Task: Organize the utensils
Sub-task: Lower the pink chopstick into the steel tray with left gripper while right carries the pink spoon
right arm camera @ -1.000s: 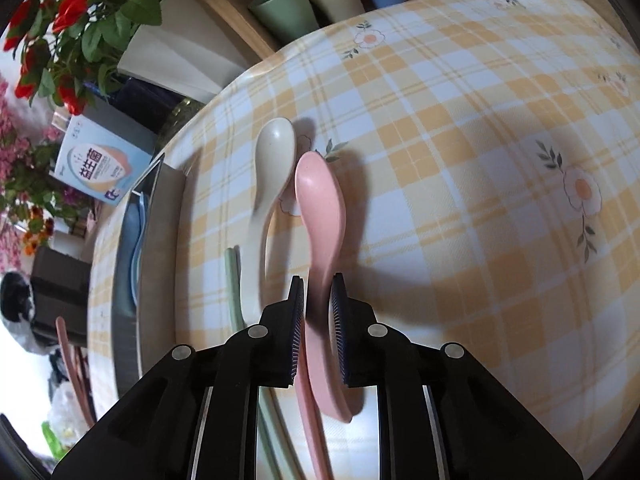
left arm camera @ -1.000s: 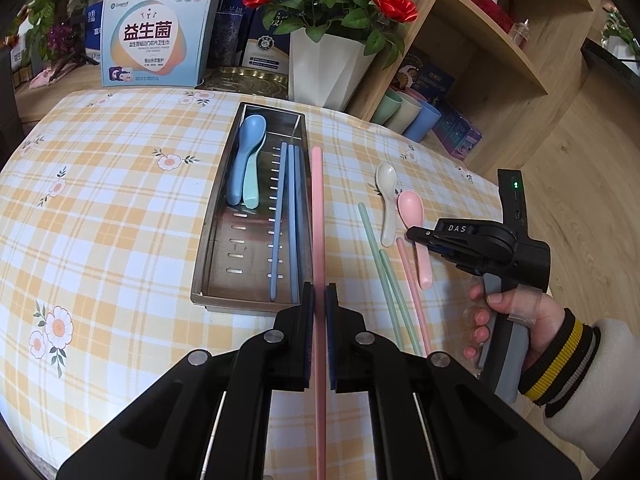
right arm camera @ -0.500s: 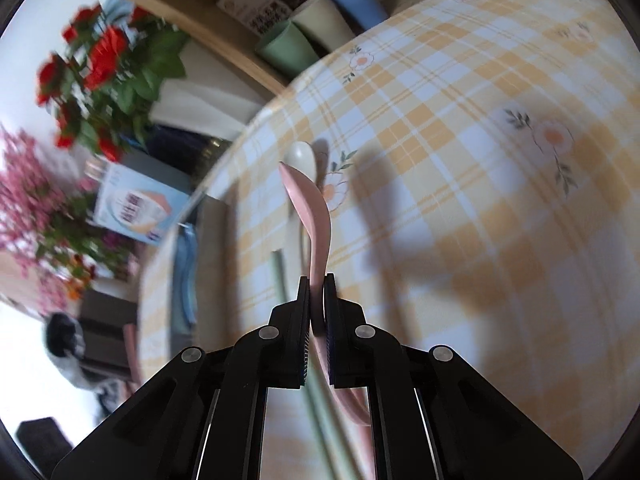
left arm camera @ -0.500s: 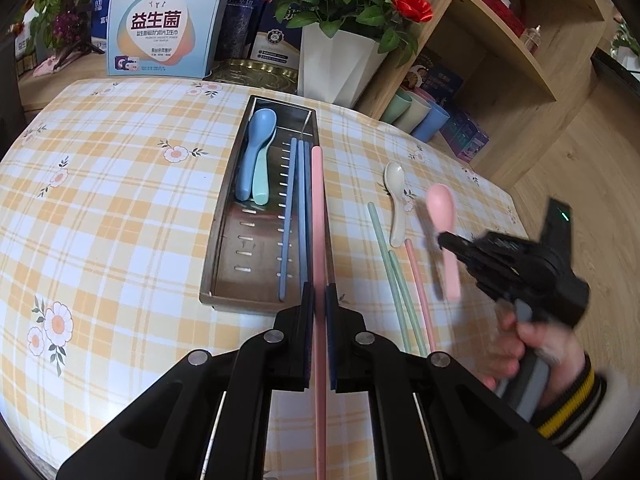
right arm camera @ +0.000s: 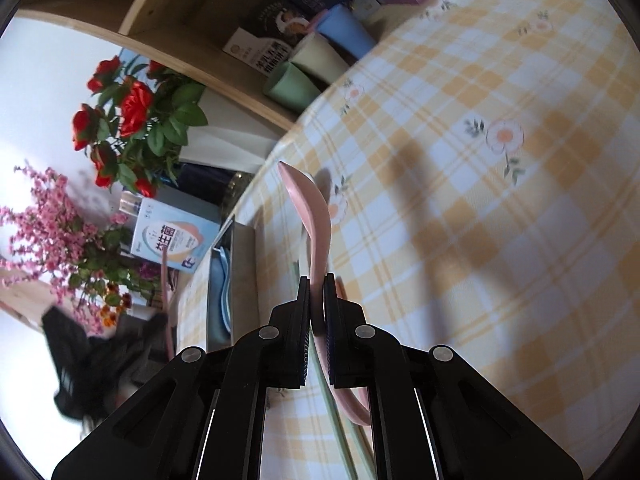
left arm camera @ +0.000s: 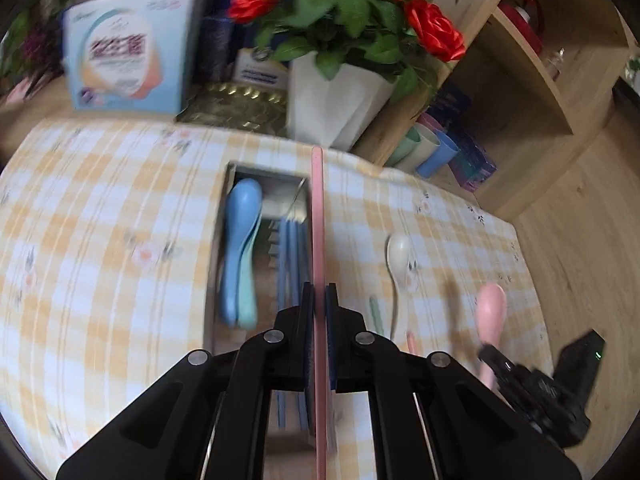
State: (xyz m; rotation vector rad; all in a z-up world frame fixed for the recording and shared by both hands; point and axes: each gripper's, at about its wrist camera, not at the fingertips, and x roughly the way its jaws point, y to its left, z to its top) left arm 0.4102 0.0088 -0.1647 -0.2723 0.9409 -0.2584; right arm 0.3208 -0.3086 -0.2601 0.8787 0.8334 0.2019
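My left gripper is shut on a pink chopstick, which it holds above the right side of the steel utensil tray. In the tray lie a blue spoon on a green spoon, and blue chopsticks. My right gripper is shut on the handle of a pink spoon, lifted off the table with its bowl pointing away. In the left wrist view the pink spoon hangs at the right. A white spoon, a green chopstick and another pink chopstick lie on the checked tablecloth.
A white pot of red roses, a gold dish and a light blue box stand behind the tray. Pastel cups sit on a wooden shelf at the table's far right edge. The tablecloth to the right of the spoon is bare.
My right gripper has shut on the pink spoon and lifted it off the table. My left gripper has carried the pink chopstick forward over the tray.
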